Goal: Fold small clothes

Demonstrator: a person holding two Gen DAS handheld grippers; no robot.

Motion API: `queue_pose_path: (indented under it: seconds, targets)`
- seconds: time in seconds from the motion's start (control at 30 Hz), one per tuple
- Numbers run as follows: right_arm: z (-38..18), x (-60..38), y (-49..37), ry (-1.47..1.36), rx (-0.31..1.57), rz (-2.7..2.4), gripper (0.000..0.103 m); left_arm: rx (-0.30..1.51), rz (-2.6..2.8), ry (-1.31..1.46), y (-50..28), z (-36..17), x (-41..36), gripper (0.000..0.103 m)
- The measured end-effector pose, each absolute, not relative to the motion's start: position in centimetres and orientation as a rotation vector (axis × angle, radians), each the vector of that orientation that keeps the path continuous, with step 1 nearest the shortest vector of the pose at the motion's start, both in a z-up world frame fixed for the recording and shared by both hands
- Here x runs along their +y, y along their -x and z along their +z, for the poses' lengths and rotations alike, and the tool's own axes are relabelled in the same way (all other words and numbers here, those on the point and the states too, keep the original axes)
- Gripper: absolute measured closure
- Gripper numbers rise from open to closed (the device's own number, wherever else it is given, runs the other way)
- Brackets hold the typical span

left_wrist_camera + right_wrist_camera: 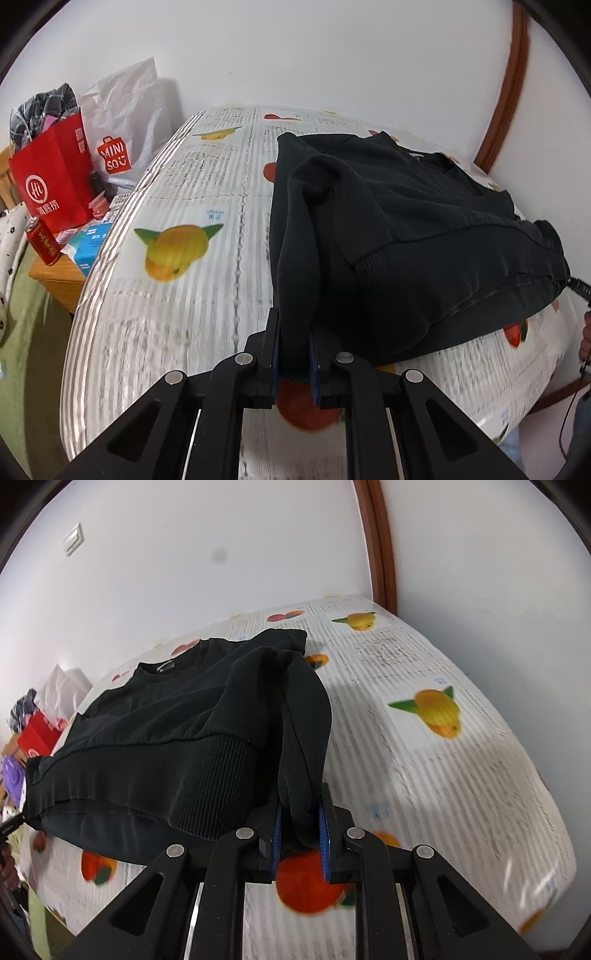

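Sweatshirt (388, 229), black, with ribbed hem, is seen in the left wrist view lying partly on the bed (177, 295) ahead and to the right of the left gripper (294, 354). A bunched fold of its cloth is pinched between the blue-padded fingers, which are closed on it; the cloth rises from the jaws and drapes forward onto the body of the garment. The lower part appears lifted clear of the printed sheet, judged to be so that the hem can be carried over toward the collar. To the left of the gripper the sheet is bare up to the bed's edge; beyond that edge a nightstand (59, 280) is crowded with a red can (42, 242), a red bag (55, 177) and a white bag (125, 122). The wall stands close behind the far edge, so forward room is judged limited.

Right wrist view: the right gripper (301, 838) is likewise clamped on a gathered fold, with the ribbed hem (207, 786) just to its left and the collar (166, 668) farther ahead and left. The garment is held at two points, probably to keep the hem line taut and level. To the right of this gripper the sheet is open as far as the bed's corner. A brown door frame (380, 542) is seen ahead beyond the bed. The other gripper's tip is barely visible at the far left edge.
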State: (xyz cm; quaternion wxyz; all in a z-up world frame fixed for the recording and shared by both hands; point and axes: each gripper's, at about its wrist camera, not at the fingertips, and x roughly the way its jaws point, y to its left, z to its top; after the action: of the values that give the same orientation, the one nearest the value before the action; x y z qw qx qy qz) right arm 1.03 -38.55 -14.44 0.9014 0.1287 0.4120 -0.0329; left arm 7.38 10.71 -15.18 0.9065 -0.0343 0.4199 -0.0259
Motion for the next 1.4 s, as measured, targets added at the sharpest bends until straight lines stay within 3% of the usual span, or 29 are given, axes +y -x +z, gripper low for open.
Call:
queue_pose_path:
  seconds: [0.2, 0.5, 0.87, 0.93, 1.0, 1.03, 1.07, 1.1, 1.17, 1.4]
  targets:
    - [-13.4, -37.9, 0.5, -0.219, 0.874, -0.135, 0.078, 0.825, -0.027, 0.098, -6.3, -13.6, 11.4, 0.085]
    - [-9.3, -34.9, 2.3, -0.15, 0.766, -0.063, 0.057, 0.745, -0.137, 0.189, -6.0, -10.7, 11.4, 0.062]
    - [-14.1, -34.3, -1.9, -0.241, 0.853, -0.042, 0.056, 0.879, -0.227, 0.234, -9.7, -14.6, 8.8, 0.056]
    - [-14.3, -34.0, -2.4, -0.255, 0.848, -0.046, 0.056, 0.908, -0.27, 0.266, -10.3, -15.1, 8.5, 0.058]
    - [-14.3, -33.7, -2.9, -0.257, 0.844, -0.05, 0.062, 0.92, -0.283, 0.27, -10.8, -15.3, 8.0, 0.067]
    - [-14.2, -33.5, -3.1, -0.254, 0.843, -0.058, 0.065, 0.918, -0.283, 0.261, -10.9, -15.1, 7.8, 0.08]
    - [-14.0, -33.3, -3.2, -0.239, 0.84, -0.07, 0.077, 0.906, -0.281, 0.247, -10.9, -14.6, 7.5, 0.094]
    - [-13.6, -33.2, -3.1, -0.223, 0.831, -0.07, 0.085, 0.895, -0.293, 0.245, -10.8, -14.1, 7.4, 0.095]
    - [-12.4, -33.2, -2.9, -0.207, 0.797, -0.035, 0.09, 0.861, -0.298, 0.237, -10.6, -13.1, 7.4, 0.096]
    - [-8.4, -34.7, -3.3, -0.289, 0.664, 0.041, 0.091, 0.735, -0.299, 0.28, -11.9, -10.0, 8.1, 0.096]
